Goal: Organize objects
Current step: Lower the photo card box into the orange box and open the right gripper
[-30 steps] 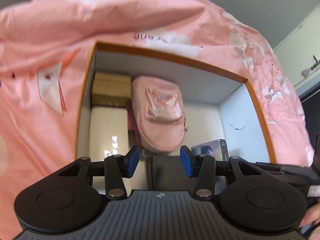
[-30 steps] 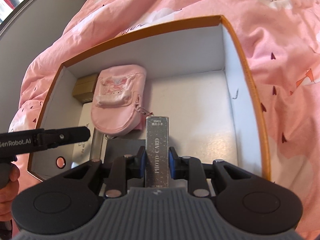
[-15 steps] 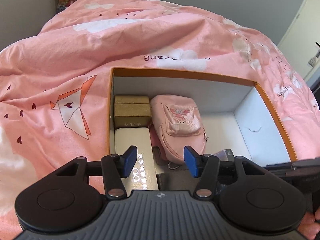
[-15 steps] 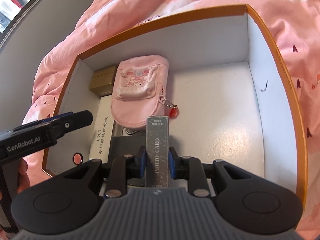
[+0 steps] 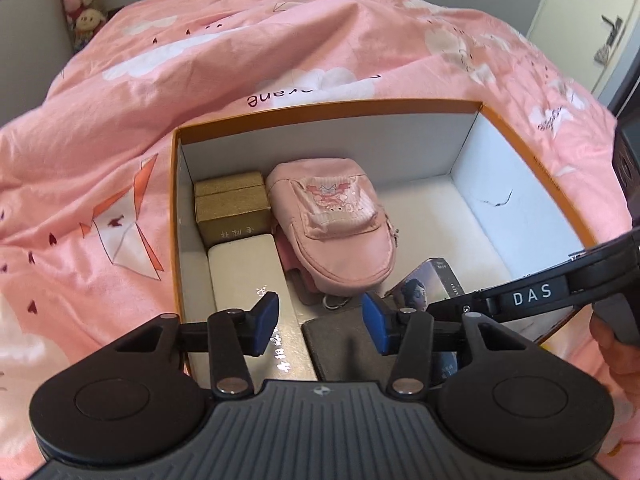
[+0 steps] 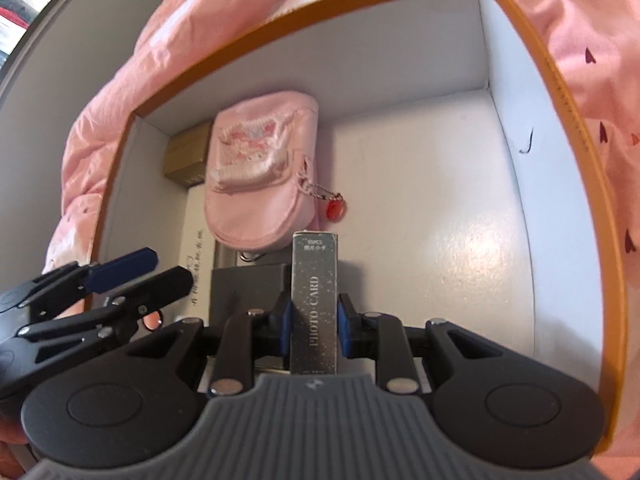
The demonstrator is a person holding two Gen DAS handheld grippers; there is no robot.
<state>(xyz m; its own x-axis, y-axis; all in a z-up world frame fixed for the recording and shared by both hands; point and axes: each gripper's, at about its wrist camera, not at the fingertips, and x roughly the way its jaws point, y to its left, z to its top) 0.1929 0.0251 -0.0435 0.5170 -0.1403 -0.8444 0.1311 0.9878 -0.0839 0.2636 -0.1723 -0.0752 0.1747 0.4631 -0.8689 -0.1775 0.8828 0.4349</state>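
**Box partly filled; photo-card pack not yet set down**

Four things are seen already laid in the orange-rimmed box (image 5: 516, 128): a gold box (image 5: 230, 208) at eleven o'clock, a white case (image 5: 248, 276) below it, a pink pouch (image 5: 336, 232) at the centre, and a dark grey box (image 6: 250, 292) at six o'clock. The photo-card pack (image 6: 315, 304) is clamped upright in the right gripper (image 6: 312, 330), above the floor near the grey box. The box's three o'clock side is left bare. The left gripper (image 5: 320, 322) is empty, its jaws closing on nothing. Placement of the pack is judged to remain.
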